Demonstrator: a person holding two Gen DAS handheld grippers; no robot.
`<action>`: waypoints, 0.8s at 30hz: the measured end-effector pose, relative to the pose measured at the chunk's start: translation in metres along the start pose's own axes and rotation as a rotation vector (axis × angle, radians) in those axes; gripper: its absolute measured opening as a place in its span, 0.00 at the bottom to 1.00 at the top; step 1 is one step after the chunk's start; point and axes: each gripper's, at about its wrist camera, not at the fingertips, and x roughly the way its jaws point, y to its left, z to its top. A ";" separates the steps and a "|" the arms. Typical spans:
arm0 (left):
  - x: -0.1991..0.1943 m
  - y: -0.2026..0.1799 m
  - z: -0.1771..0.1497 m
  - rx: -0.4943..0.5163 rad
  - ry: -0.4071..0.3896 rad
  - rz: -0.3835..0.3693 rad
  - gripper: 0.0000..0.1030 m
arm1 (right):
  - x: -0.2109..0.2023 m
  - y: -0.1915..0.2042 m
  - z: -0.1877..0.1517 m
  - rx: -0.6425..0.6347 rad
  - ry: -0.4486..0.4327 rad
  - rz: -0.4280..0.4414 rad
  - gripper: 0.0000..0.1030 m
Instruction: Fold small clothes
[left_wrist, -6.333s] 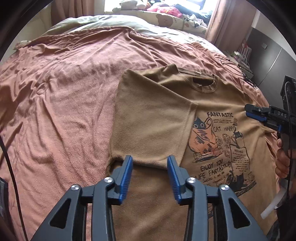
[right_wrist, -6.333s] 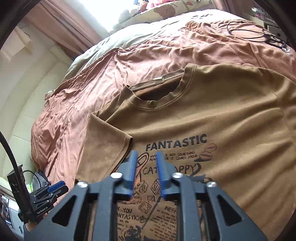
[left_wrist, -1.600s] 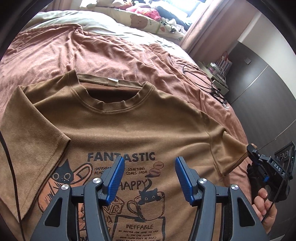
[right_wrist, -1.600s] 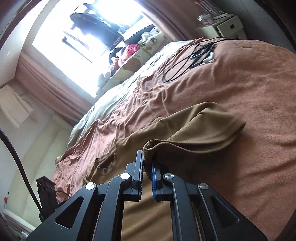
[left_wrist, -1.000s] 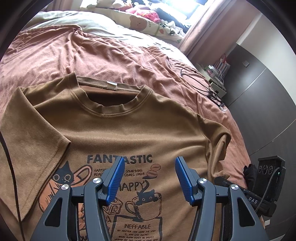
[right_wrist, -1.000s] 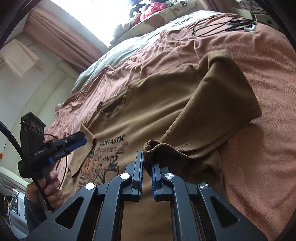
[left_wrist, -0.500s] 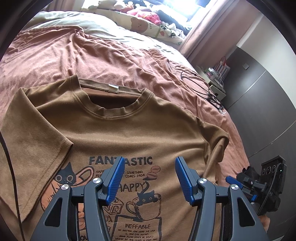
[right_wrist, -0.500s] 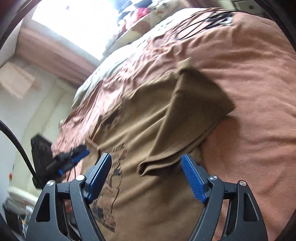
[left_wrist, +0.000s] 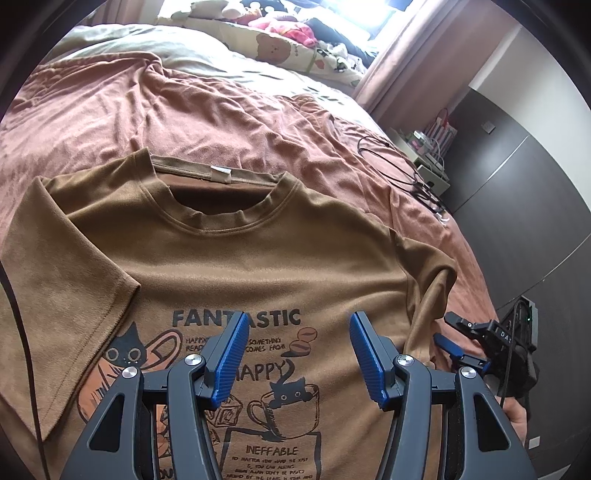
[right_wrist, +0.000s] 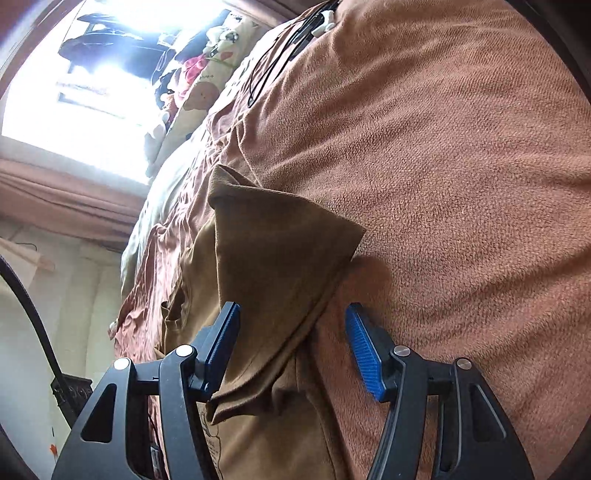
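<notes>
Right wrist: sleeve (right_wrist: 273, 258) between hand-held gripper (right_wrist: 291, 350) fingers.

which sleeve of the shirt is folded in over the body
The sleeve beside the right gripper is doubled over toward the shirt front. The other sleeve lies flat and spread out.

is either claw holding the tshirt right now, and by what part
Nothing is held. The left claw is open above the t-shirt print, and the right claw is open around the folded-in sleeve without clamping it.
</notes>
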 end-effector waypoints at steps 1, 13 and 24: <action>0.001 -0.001 -0.001 0.003 0.001 0.003 0.57 | 0.004 -0.002 0.000 0.009 0.002 0.001 0.56; 0.027 0.021 -0.013 0.048 0.083 0.184 0.57 | 0.036 0.005 0.004 -0.012 -0.021 -0.054 0.27; 0.043 0.043 -0.027 -0.006 0.145 0.151 0.52 | 0.014 0.050 -0.010 -0.161 -0.093 0.045 0.04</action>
